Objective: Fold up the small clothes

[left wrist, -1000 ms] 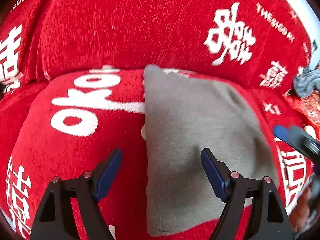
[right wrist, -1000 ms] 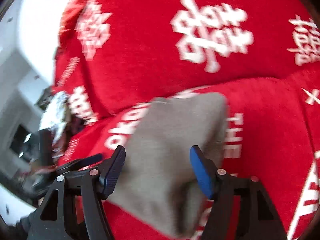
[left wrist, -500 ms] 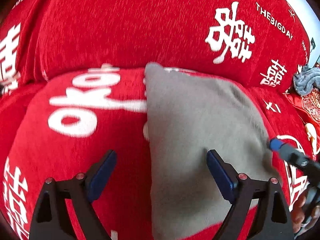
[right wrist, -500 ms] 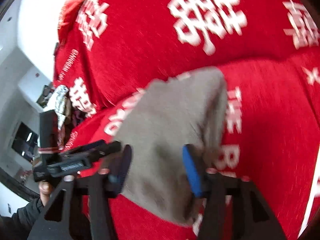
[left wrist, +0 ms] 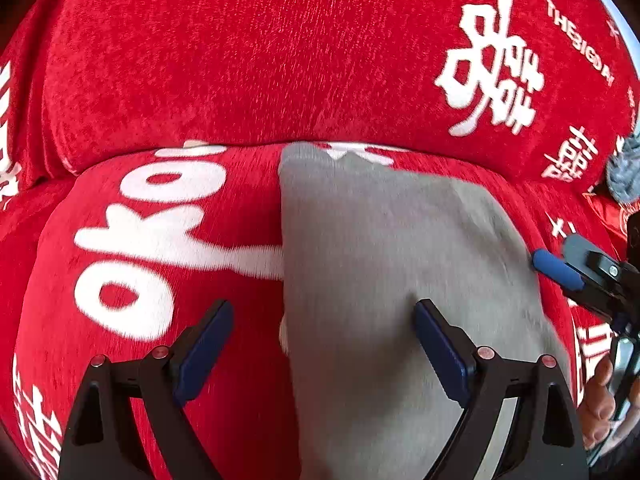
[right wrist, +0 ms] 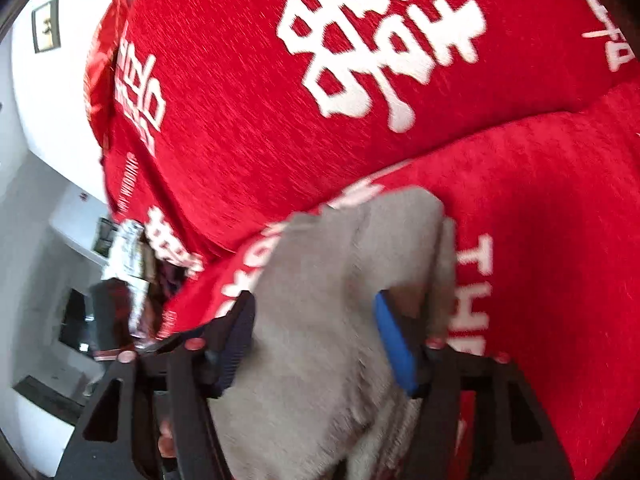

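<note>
Left gripper (left wrist: 322,344) is spread wide over a red cover (left wrist: 248,60). Its jaws have just been opening, and nothing is pinched. The grey cloth (left wrist: 384,264) is laid flat on the seat, its left edge between the jaws, its bulk under the right finger. Right gripper (right wrist: 316,340) is seen at the cloth's right edge, jaws apart, cloth bunched between them; a firm pinch cannot be told.

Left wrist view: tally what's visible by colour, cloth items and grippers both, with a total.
Grey: 2, the folded garment and a bundle at the right edge
Red: 1, the sofa cover
Black with blue pads: 2, left gripper, right gripper
Total: 5
</note>
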Motion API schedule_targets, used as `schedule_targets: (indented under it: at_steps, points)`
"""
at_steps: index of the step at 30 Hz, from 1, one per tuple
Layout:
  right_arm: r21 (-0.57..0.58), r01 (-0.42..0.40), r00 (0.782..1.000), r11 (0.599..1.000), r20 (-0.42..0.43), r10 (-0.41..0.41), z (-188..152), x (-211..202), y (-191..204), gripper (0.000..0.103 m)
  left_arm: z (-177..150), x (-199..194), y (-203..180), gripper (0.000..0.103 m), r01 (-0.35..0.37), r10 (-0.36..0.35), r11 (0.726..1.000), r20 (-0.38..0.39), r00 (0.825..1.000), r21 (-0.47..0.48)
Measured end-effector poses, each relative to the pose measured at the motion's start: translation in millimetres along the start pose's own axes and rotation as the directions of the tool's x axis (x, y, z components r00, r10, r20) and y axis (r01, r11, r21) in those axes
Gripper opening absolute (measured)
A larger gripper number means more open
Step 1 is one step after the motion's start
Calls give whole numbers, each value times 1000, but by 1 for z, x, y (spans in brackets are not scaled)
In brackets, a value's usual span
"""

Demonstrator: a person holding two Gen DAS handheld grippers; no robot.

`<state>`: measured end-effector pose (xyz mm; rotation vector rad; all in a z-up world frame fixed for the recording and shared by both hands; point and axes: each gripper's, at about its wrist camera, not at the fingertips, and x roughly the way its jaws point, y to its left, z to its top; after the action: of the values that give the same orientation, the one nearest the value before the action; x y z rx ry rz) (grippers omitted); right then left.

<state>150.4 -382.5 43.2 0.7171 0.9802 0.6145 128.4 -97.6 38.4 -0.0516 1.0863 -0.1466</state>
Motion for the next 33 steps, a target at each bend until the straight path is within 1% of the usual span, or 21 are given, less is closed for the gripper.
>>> schedule_targets:
  at_steps: [1,2,3,4,6,7,8,9,11,12,15,16,18,20,21,22,23,25,28,31,33]
  points:
    - [16,-4,1000,1000,-7,4,5,5,-4,68,7,7,-2,92,-5,5,1000,-14,1000,-2]
    - [45,-9,999,999,-32,11,10,10,-10,68,11,13,-1,92,-5,5,1000,-27,1000,-5]
    - [89,-11,998,996,-52,16,16,19,-22,68,17,23,0,92,-10,9,1000,-54,999,-22]
    - [123,0,998,992,-62,8,19,25,-30,68,20,31,2,92,-16,13,999,-71,997,-35]
    - [162,50,997,986,-69,-40,25,32,-45,67,24,46,8,92,4,-12,997,-114,993,-75]
    - [161,85,995,983,-62,-76,27,33,-48,66,25,49,10,92,17,-28,996,-123,992,-90]
    - [158,108,994,982,-51,-101,29,31,-47,63,25,50,12,92,25,-38,994,-129,991,-103]
    - [145,134,991,980,-43,-129,30,28,-41,63,26,49,13,92,30,-44,993,-127,991,-110]
    - [84,171,985,982,-25,-170,28,19,-23,65,23,38,14,92,17,-26,995,-90,996,-97]
    - [35,160,987,986,-17,-160,23,13,-9,66,20,30,14,92,13,-19,996,-66,998,-86]
    - [-76,92,995,993,-31,-94,-2,-2,29,67,3,5,13,92,75,-75,996,-6,997,-44]
    - [-108,67,997,992,-42,-71,-13,-5,40,68,-2,-2,11,92,74,-74,997,9,997,-35]
    - [-131,31,997,991,-65,-39,-31,-3,52,69,-10,-11,8,92,73,-73,997,27,997,-15]
    - [-143,56,994,988,-89,-69,-45,3,56,69,-21,-18,6,92,51,-51,999,39,998,7]
    - [-153,100,989,983,-93,-115,-55,6,54,69,-24,-19,5,92,47,-47,999,41,998,12]
    - [-151,120,986,981,-94,-135,-61,8,51,68,-30,-22,6,92,42,-42,999,42,998,17]
    - [-152,122,987,981,-86,-136,-67,7,50,68,-36,-23,6,92,34,-34,999,42,999,23]
    - [-168,139,988,976,-40,-147,-81,-5,52,68,-48,-26,7,92,17,-19,999,47,999,46]
    - [-173,148,987,974,-43,-157,-98,-15,54,68,-62,-29,13,92,30,-34,998,62,997,55]
    - [-224,195,976,955,-56,-212,-115,-25,57,68,-71,-33,15,92,40,-44,997,60,997,60]
    - [-269,257,958,928,-52,-280,-122,-38,64,69,-78,-40,14,92,19,-25,995,71,997,95]
